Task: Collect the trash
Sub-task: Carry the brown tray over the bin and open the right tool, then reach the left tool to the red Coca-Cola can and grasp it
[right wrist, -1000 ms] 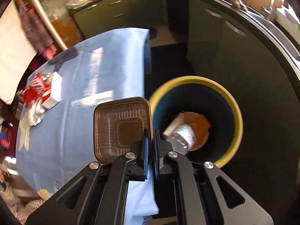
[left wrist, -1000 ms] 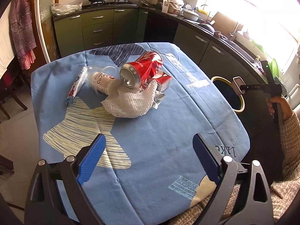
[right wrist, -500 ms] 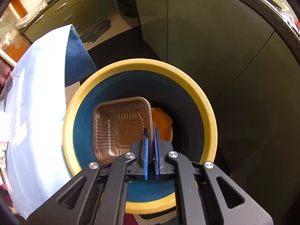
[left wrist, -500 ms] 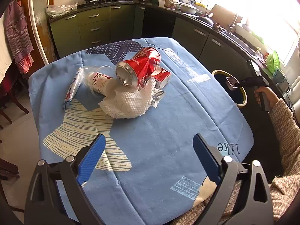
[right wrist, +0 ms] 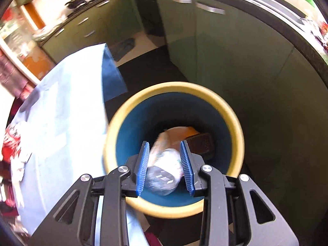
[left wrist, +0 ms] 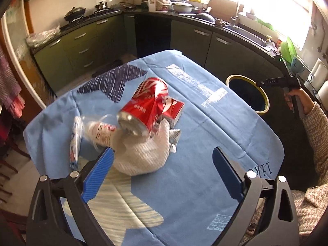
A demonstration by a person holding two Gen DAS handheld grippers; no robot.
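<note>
Right gripper (right wrist: pixel 165 164): hanging over the bin (right wrist: pixel 235 121), fingers apart and gripping nothing.
Bin: sitting on the floor beside the table (left wrist: pixel 205 184), already holding a brown tray (right wrist: pixel 202 144) and a wrapped packet (right wrist: pixel 162 174).
Left gripper (left wrist: pixel 162 174): hovering low over the table, fingers spread wide, empty.
Remaining trash: the red can (left wrist: pixel 145 106), paper towel (left wrist: pixel 143 157), small carton (left wrist: pixel 174 108) and plastic cup (left wrist: pixel 100 133) are lying heaped mid-table.
Tip: straddle one piece only, probably the can, squeezing across its body so neighbours are not dragged along.
</note>
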